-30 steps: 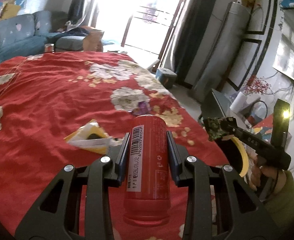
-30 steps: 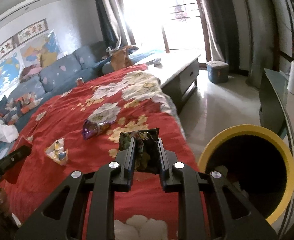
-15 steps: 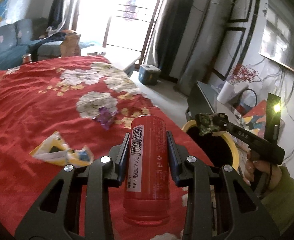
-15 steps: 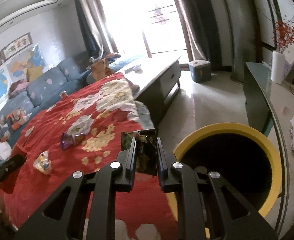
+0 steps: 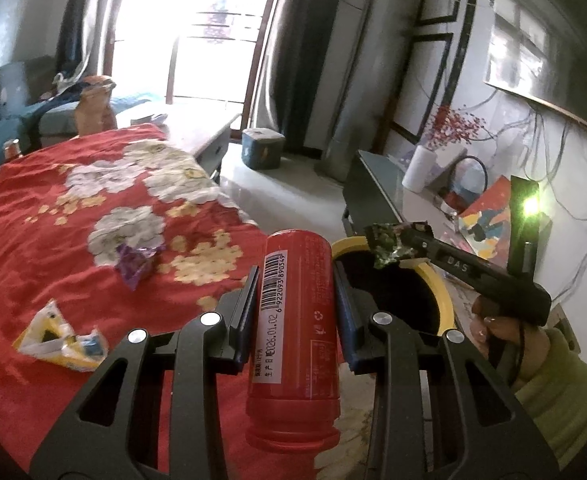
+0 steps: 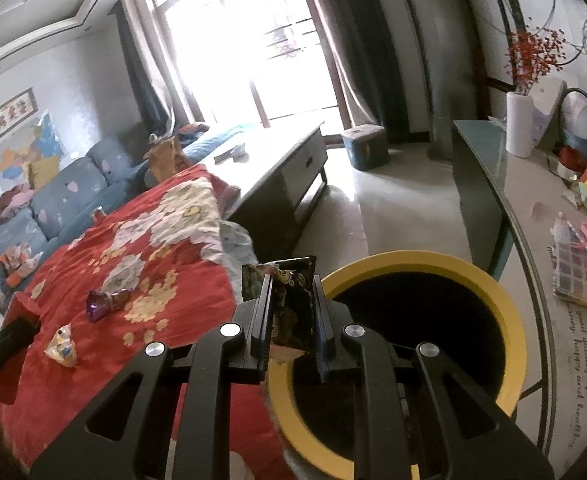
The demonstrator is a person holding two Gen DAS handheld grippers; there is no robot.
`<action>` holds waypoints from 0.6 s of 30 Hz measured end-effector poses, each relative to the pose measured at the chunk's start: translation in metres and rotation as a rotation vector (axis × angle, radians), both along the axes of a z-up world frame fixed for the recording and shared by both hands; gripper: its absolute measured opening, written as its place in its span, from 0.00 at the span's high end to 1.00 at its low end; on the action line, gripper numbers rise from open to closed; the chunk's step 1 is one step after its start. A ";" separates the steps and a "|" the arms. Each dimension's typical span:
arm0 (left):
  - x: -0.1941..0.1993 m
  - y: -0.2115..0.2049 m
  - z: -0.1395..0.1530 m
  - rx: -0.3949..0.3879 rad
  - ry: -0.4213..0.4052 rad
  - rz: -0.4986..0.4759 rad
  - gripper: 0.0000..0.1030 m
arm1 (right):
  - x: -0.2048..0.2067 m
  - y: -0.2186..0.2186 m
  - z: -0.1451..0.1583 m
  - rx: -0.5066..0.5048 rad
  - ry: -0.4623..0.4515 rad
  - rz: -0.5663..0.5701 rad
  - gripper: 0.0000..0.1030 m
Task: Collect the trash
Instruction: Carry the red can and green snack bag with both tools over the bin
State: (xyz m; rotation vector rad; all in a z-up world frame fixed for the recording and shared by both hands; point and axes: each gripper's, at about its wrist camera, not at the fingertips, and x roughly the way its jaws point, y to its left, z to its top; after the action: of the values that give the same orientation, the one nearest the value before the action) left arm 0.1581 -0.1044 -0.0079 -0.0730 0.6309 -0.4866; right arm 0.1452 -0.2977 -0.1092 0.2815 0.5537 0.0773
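Trash: 1 can (image 5: 295, 312), 3 wrappers (image 6: 289, 304), 1 bin (image 6: 509, 308).

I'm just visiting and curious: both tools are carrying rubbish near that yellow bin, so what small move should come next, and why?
Probably carry the right hand-held gripper a little further over the bin, then open it. Its dark snack wrapper is pinched just at the yellow rim, not yet clearly above the black opening.
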 end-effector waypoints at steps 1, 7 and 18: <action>0.001 -0.004 0.000 0.002 -0.001 -0.008 0.74 | 0.000 -0.002 0.000 0.000 0.000 -0.005 0.83; 0.006 -0.029 -0.002 0.018 -0.002 -0.063 0.74 | -0.001 -0.019 -0.004 0.001 0.003 -0.049 0.83; 0.008 -0.076 -0.011 0.038 -0.006 -0.162 0.74 | -0.003 -0.046 -0.009 0.006 0.011 -0.119 0.83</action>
State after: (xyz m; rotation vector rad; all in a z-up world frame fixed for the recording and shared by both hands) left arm 0.1665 -0.1802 -0.0185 0.0165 0.6427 -0.6311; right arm 0.1426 -0.3439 -0.1182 0.3207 0.5462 -0.0378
